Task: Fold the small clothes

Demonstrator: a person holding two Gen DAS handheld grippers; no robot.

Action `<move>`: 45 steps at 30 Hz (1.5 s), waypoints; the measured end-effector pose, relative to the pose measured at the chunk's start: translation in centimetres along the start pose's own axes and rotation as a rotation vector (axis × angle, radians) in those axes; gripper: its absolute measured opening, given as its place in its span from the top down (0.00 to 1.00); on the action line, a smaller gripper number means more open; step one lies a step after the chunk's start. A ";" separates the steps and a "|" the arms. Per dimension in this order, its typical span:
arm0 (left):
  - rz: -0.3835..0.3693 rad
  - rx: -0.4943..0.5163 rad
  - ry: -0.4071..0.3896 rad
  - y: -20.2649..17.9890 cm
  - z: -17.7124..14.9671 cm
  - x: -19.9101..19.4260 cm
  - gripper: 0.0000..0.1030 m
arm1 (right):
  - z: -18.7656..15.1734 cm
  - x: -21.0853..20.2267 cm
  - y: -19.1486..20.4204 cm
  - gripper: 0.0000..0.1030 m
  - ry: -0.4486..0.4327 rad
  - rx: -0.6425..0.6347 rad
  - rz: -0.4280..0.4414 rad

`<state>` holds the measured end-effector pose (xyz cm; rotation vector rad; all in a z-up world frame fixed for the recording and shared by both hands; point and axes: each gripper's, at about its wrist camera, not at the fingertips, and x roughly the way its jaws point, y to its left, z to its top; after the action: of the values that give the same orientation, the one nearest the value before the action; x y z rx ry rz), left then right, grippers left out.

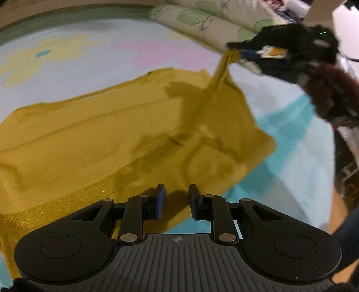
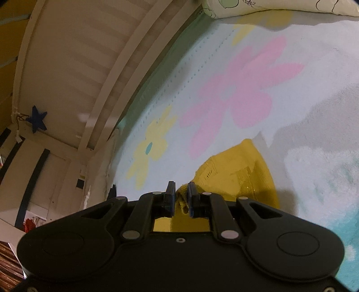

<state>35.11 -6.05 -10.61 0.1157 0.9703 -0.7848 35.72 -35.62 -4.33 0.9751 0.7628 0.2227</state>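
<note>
Left wrist view, and there it is: the mustard-yellow knit garment (image 1: pixel 107 139) lies spread across the pale blue floral blanket (image 1: pixel 89 49), with one corner pulled up into a taut ridge that runs to the right gripper (image 1: pixel 237 50) up at the far right. Right wrist view confirms the hold: the right gripper (image 2: pixel 181 200) has its jaws pressed in on a small bunched tuft of the yellow fabric (image 2: pixel 237 177), with only a sliver of cloth between the blue pads. That is a thin bite, and here lies the danger: if the pull goes on across the garment, I judge the tuft could slide out and the raised flap would drop in a crumpled heap instead of a clean fold. The left gripper (image 1: pixel 176 200) hovers low over the near hem, jaws apart with nothing between them, so nothing pins the body of the garment down. With no anchor, the whole piece could drag along the blanket with the lifted corner, and the fold line would wander. The soft blanket could also ruck up under it. Beyond that, a white pillow with green leaf print (image 1: pixel 213 20) lies along the far edge, close to the right gripper, and a wide swing could brush it. The picture is blurred, so the exact edge of the lifted corner is hard to read.
</note>
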 end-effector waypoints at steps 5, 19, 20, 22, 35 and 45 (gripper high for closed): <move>0.076 -0.090 -0.071 2.1 0.9 -0.1 0.79 | 0.2 -0.1 -0.2 0.81 -0.014 0.001 0.001; 0.150 -0.221 -0.152 5.1 4.5 -0.1 0.79 | -1.6 2.0 3.6 0.30 0.127 -0.466 -0.189; 0.151 -0.226 -0.154 5.2 4.6 0.0 0.79 | -2.1 2.3 4.3 0.25 0.135 -0.549 -0.204; 0.147 -0.239 -0.154 5.4 4.7 0.0 0.79 | -3.3 3.1 5.1 0.25 0.181 -0.691 -0.216; 0.122 -0.288 -0.183 6.8 4.7 -1.7 0.79 | -3.3 7.3 4.5 0.90 0.233 -0.848 -0.218; -0.009 -0.086 -0.189 5.5 2.6 -5.8 0.78 | 2.0 4.9 -1.0 0.90 0.022 -0.441 -0.360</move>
<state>38.59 -0.01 -5.90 -0.0367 0.8237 -0.7466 40.50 -35.08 -6.86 0.4100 0.8508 0.0811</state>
